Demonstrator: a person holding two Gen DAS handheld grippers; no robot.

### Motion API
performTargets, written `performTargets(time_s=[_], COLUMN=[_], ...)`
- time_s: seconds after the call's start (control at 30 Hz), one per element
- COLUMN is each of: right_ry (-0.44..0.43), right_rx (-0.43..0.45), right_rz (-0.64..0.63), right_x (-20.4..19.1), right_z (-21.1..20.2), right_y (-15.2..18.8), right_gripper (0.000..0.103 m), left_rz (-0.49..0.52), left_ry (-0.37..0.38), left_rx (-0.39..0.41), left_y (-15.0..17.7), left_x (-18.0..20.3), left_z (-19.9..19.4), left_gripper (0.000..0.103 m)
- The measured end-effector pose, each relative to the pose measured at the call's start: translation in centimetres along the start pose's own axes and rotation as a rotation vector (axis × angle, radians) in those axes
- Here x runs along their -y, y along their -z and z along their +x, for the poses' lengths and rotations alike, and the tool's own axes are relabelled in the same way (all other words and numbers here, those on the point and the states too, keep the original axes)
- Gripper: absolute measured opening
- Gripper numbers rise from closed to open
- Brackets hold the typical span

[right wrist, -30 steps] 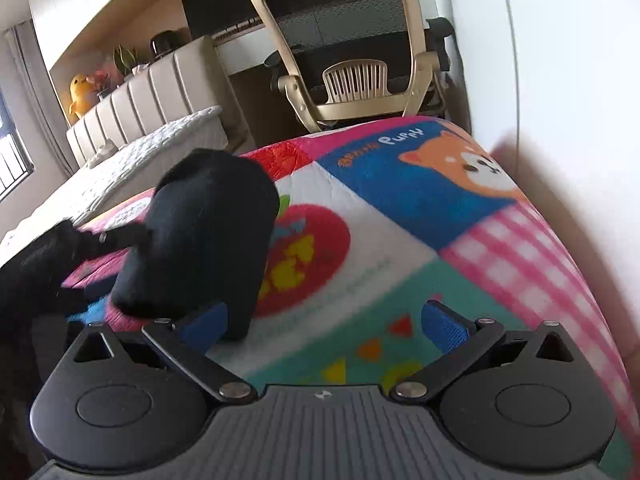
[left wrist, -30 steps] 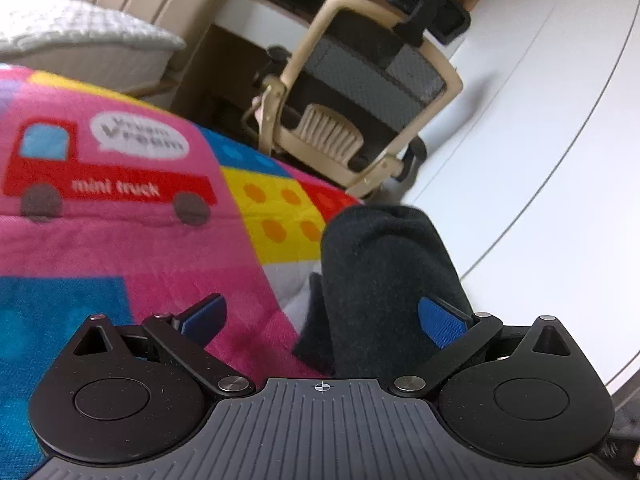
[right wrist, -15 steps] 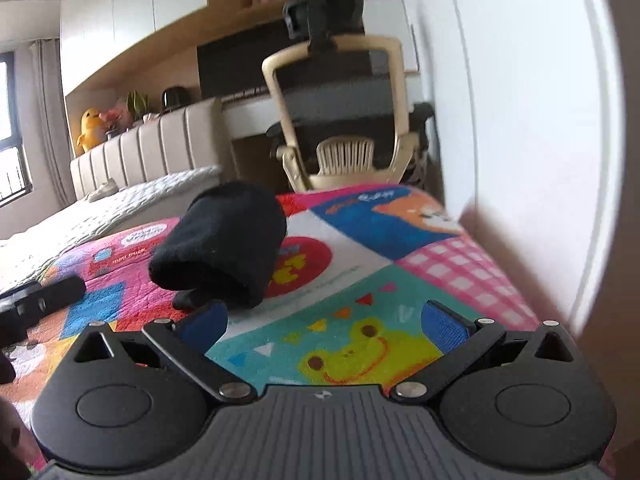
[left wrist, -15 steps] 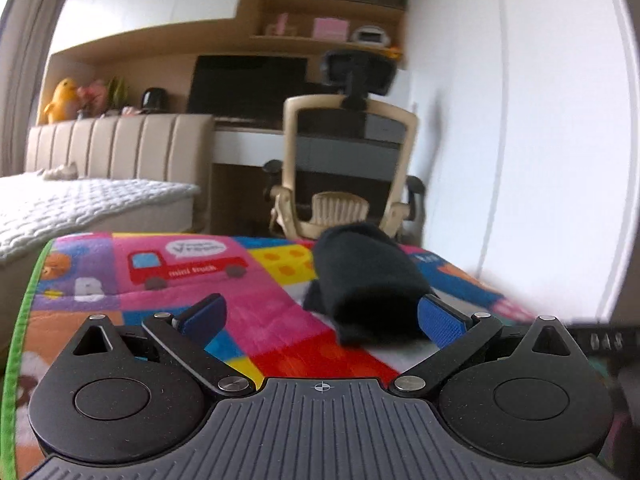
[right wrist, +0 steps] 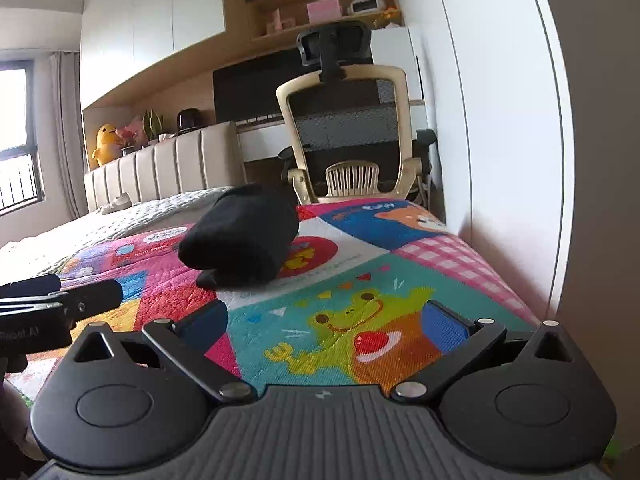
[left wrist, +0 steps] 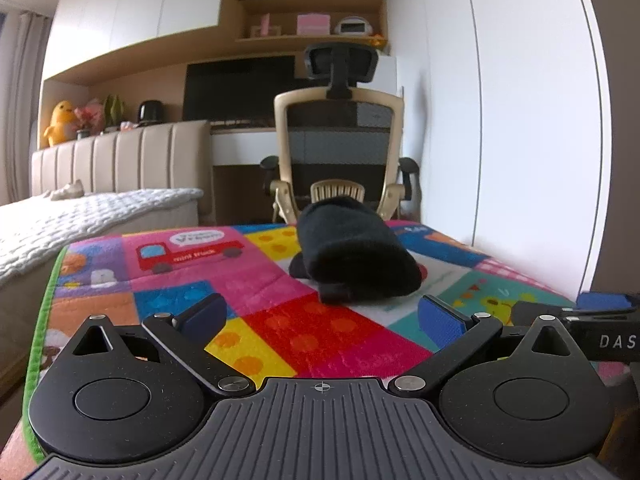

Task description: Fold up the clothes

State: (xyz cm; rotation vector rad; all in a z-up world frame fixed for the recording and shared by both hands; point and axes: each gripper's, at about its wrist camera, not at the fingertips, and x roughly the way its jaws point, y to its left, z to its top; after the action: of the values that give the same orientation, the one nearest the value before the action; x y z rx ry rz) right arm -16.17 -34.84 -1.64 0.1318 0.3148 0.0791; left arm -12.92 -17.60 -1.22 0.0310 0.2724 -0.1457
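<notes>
Left gripper [left wrist: 320,316] fingers spread wide, nothing between them, hovering low over the colourful play mat [left wrist: 280,332]. Right gripper [right wrist: 326,322] same: fingers apart, empty, above the frog print on the mat. Folded black garment [left wrist: 354,252] lies as a compact bundle on the mat ahead of both grippers, clear of them, no contact; a small bit of fabric sticks out from under its near-left edge. In the right wrist view the bundle [right wrist: 242,234] sits left of centre, partly over a red circle print. Right gripper's blue pad [left wrist: 606,301] shows at the right edge of the left view; left gripper's dark finger [right wrist: 86,298] shows at the left edge of the right view, so both tools are side by side. Behind the mat: beige office chair [left wrist: 340,152], bed with white quilted cover [left wrist: 80,216], white wall [left wrist: 520,120] on the right
</notes>
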Motion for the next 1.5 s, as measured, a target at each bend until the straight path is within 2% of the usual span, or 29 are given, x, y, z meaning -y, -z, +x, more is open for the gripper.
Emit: performTargets(time_s=[0.17, 0.2, 0.3, 0.33, 0.4, 0.53, 0.7, 1.13, 1.5], right_ry=[0.021, 0.005, -0.025, -0.019, -0.008, -0.041, -0.051, 0.008, 0.020], right_rx=[-0.013, -0.001, 0.105, 0.110, 0.075, -0.103, -0.131, -0.051, -0.038], right_rz=[-0.031, -0.038, -0.062, -0.074, -0.081, 0.006, 0.106, 0.002, -0.041], right_x=[-0.9, -1.1, -1.8, -2.0, -2.1, -1.0, 0.4, -1.0, -1.4], right_z=[-0.3, -0.6, -1.9, -1.8, -1.2, 1.1, 1.7, 0.5, 0.3], right_y=[-0.2, -0.4, -1.6, -1.9, -2.0, -0.1, -0.1, 0.3, 0.2], right_gripper=[0.103, 0.103, 0.103, 0.103, 0.103, 0.103, 0.103, 0.103, 0.103], left_rz=[-0.047, -0.064, -0.105, -0.110, -0.116, -0.113, -0.120, -0.127, -0.119], left_ry=[-0.004, -0.007, -0.012, -0.014, -0.017, -0.007, 0.000, 0.003, 0.006], left_rx=[-0.023, -0.028, -0.037, -0.040, -0.046, -0.050, -0.061, -0.054, -0.057], left_y=[0.0, 0.0, 0.0, 0.0, 0.0, 0.0, 0.0, 0.1, -0.1], left_x=[-0.7, -1.0, -1.6, -1.6, -1.7, -1.8, -1.9, -2.0, -1.8], left_z=[0.3, 0.4, 0.5, 0.6, 0.7, 0.7, 0.8, 0.5, 0.5], left_gripper=[0.103, 0.103, 0.103, 0.103, 0.103, 0.103, 0.103, 0.103, 0.103])
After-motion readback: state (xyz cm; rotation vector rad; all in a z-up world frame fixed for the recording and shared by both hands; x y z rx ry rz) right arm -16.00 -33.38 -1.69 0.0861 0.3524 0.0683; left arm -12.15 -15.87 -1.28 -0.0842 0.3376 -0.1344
